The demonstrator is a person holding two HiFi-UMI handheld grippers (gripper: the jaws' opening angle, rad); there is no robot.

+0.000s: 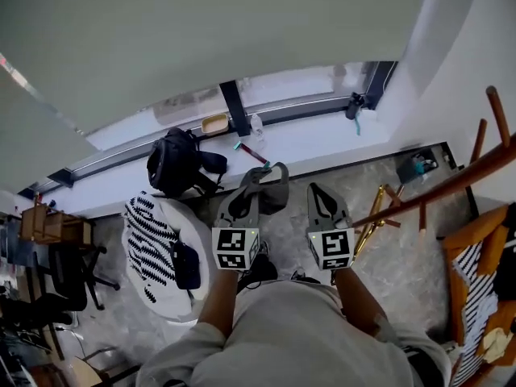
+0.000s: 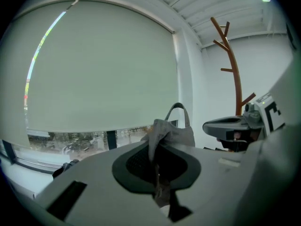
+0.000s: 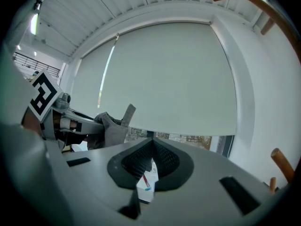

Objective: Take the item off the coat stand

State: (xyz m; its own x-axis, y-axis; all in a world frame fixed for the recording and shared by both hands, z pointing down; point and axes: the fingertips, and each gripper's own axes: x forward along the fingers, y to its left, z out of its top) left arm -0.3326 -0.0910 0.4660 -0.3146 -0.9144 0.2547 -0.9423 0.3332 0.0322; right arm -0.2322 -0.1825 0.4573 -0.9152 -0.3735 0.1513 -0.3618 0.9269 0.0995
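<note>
My left gripper [image 1: 253, 177] is shut on a small grey cloth bag [image 1: 273, 188], held off the wooden coat stand [image 1: 451, 182], which leans across the right of the head view. In the left gripper view the bag's fabric [image 2: 175, 133] is pinched between the jaws of that gripper [image 2: 155, 149], its handle loop standing up. The coat stand [image 2: 233, 65] rises bare behind it. My right gripper [image 1: 315, 190] is just right of the left one, its jaws together with nothing in them. From the right gripper [image 3: 151, 155], the bag [image 3: 114, 127] shows at left.
A black backpack [image 1: 172, 163] and small items lie on the white window sill [image 1: 314, 145]. A white seat with a striped cloth [image 1: 153, 244] stands at lower left. Striped clothing on a wooden chair [image 1: 474, 293] is at far right. A roller blind [image 2: 103, 65] covers the window.
</note>
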